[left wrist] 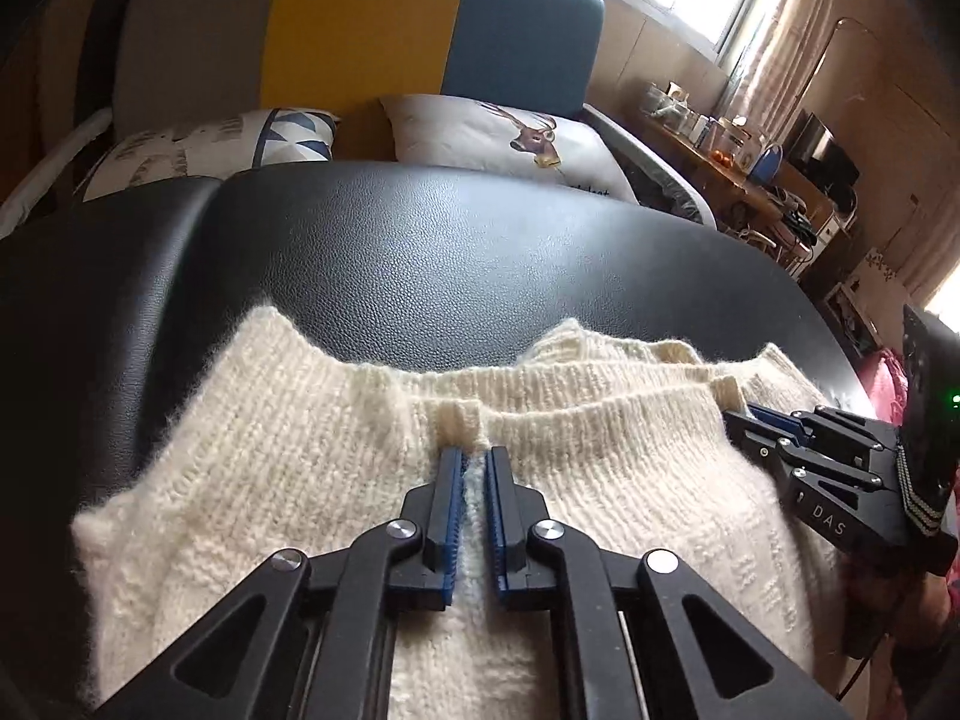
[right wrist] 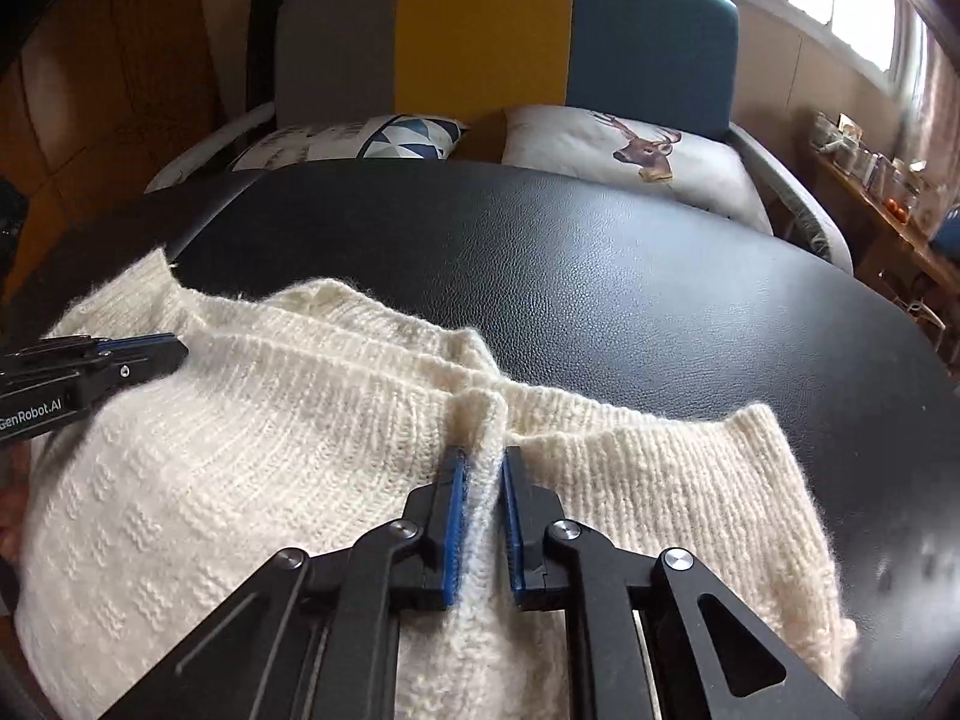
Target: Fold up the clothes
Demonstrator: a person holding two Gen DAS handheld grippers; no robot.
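Your cream-white knitted wool sweater (left wrist: 336, 456) lies spread on the black leather-textured tabletop (left wrist: 420, 252), its ribbed edge toward the sofa. Your left gripper (left wrist: 475, 457) has its blue-padded fingers (left wrist: 449, 504) clamped on a raised pinch of the knit just behind that ribbed edge — and your right gripper (right wrist: 482, 456) grips a second pinch the same way, further along the same edge. Behind the tabletop sits a deer-print cushion (right wrist: 636, 150) on a grey, yellow and teal sofa (right wrist: 480, 30).
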